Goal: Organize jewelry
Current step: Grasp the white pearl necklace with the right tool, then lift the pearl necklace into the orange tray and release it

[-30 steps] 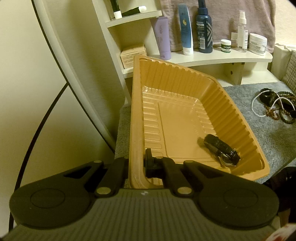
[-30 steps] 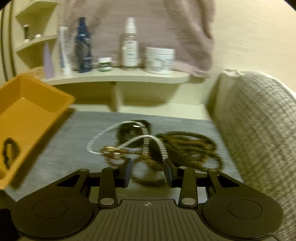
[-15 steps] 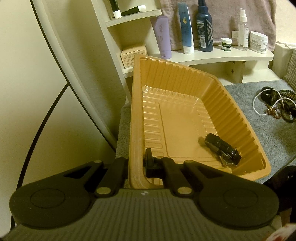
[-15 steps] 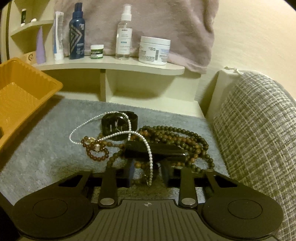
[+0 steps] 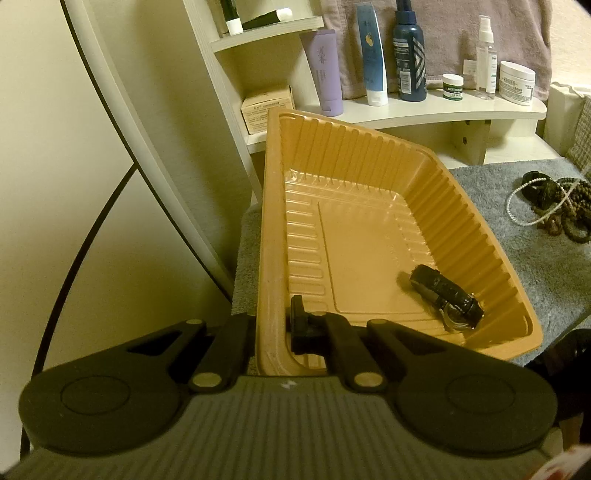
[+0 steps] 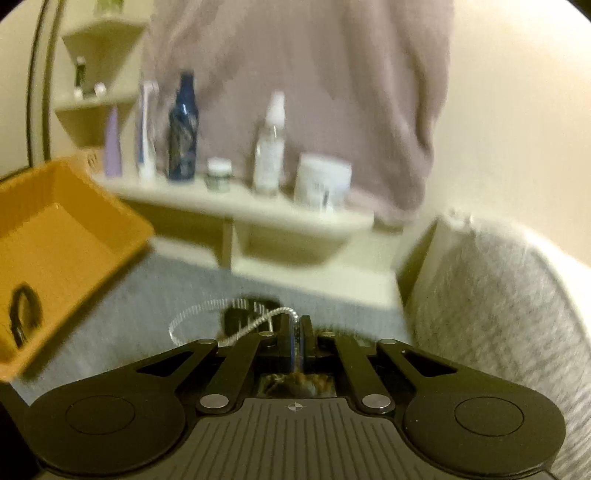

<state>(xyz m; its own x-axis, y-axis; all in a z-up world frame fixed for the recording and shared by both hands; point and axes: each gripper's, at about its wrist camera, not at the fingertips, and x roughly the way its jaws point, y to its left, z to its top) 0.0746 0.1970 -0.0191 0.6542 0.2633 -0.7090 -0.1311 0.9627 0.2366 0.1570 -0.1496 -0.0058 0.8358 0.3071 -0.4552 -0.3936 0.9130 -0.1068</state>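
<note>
Now pinched between the pressed-together jaws of the right gripper point(image 6: 295, 332): a strand of the white pearl necklace point(image 6: 207, 314), caught as the jaws have just been closing. Rest of that strand looping off to the left over the grey mat point(image 6: 129, 306), across a black bracelet point(image 6: 240, 314). Brown beads point(image 6: 295, 382) dimly visible under the jaws, too blurred to tell whether also gripped. In the left wrist view, same heap near the right edge of the grey mat point(image 5: 546, 266): pearl necklace point(image 5: 517, 218), black bracelet point(image 5: 539, 190), brown bead strands point(image 5: 569, 218), tangled together.

Off to the left, orange tray point(image 5: 273, 221) tilted, its far end raised, near long rim clamped by the left gripper point(image 5: 273, 325), jaws tight on the thin wall, one finger outside and one inside. Inside the tray, a black watch point(image 5: 447, 295) lying against the ribbed wall in the lower right corner, near the low end. Same tray point(image 6: 122, 243) at the left edge of the right wrist view, dark watch point(image 6: 24, 314) blurred within.

Beyond, a cream shelf point(image 5: 424, 110) carrying a lilac tube point(image 5: 323, 70), a white-and-blue tube point(image 5: 373, 55), a dark blue bottle point(image 5: 408, 55), a small green jar point(image 5: 453, 86), a clear spray bottle point(image 5: 485, 59) and a white cream jar point(image 5: 517, 83). Behind them a mauve towel point(image 5: 443, 22) hanging. Woven grey cushion point(image 6: 498, 314) at the mat's right edge.
</note>
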